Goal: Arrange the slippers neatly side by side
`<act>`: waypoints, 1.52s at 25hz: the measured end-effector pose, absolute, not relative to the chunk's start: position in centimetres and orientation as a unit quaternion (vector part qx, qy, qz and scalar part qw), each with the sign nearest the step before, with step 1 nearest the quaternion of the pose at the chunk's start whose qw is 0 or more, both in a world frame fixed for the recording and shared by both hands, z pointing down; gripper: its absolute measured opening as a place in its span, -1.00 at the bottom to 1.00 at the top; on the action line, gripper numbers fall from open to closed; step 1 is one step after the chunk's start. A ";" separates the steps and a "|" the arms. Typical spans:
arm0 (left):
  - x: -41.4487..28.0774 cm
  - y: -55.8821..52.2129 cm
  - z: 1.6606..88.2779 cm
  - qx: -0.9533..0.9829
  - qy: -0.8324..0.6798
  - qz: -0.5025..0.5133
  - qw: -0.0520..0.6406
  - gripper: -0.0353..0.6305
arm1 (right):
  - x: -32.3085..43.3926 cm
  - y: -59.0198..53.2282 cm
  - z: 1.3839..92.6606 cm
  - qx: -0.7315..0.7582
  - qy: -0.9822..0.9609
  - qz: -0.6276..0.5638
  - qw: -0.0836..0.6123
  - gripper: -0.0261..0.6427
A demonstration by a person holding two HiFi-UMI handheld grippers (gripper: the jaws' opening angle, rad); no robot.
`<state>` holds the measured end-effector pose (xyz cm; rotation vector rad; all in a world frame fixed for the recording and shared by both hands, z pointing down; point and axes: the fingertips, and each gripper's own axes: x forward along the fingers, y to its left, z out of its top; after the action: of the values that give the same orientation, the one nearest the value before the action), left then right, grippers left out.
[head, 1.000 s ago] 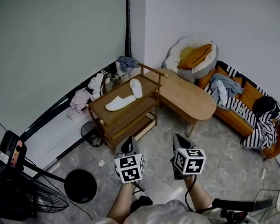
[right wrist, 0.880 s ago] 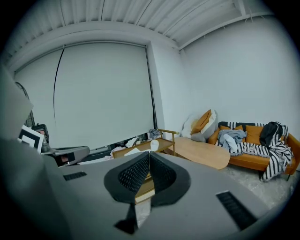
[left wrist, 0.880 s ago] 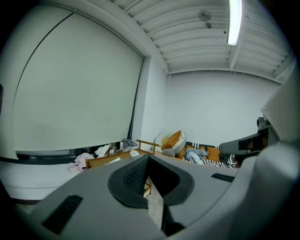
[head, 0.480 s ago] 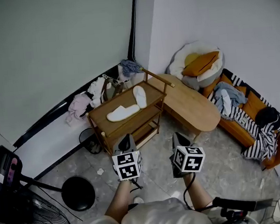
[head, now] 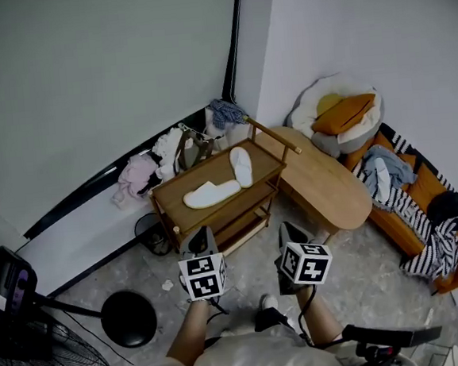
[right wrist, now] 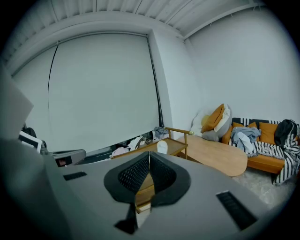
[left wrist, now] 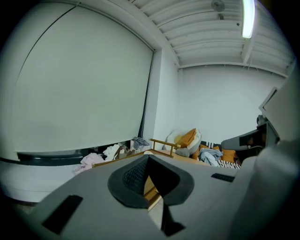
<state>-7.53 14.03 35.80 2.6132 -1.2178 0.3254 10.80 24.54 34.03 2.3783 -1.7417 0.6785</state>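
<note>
— White slippers (head: 211, 192), where?
— On the wooden rack (head: 263, 158), frame centre, at an angle. Left gripper (head: 199, 238) and right gripper (head: 285, 231): jaws pressed together, empty. Only the head view shows both slippers.

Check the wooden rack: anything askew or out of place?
Yes. On the rack's top shelf the two white slippers are not paired. The nearer slipper lies lengthwise along the shelf, and the farther slipper lies crosswise, roughly at right angles to it. Clothes are also heaped on the ledge behind.
</note>
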 end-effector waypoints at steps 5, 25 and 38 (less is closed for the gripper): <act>-7.6 12.0 37.0 0.883 -0.436 0.122 0.125 -0.88 | 11.7 21.6 35.3 0.771 -0.590 0.234 0.063 -0.82; -0.5 -1.7 37.9 0.826 -0.530 0.136 0.140 -0.88 | 21.1 2.8 36.2 0.701 -0.666 0.239 0.081 -0.82; 4.4 -7.8 38.4 0.790 -0.575 0.148 0.152 -0.88 | 27.1 -5.1 37.8 0.666 -0.693 0.259 0.098 -0.82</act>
<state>4.36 -7.76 38.42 2.2681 -1.6510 0.4244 27.11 -5.11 37.77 1.9713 -2.0502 0.7665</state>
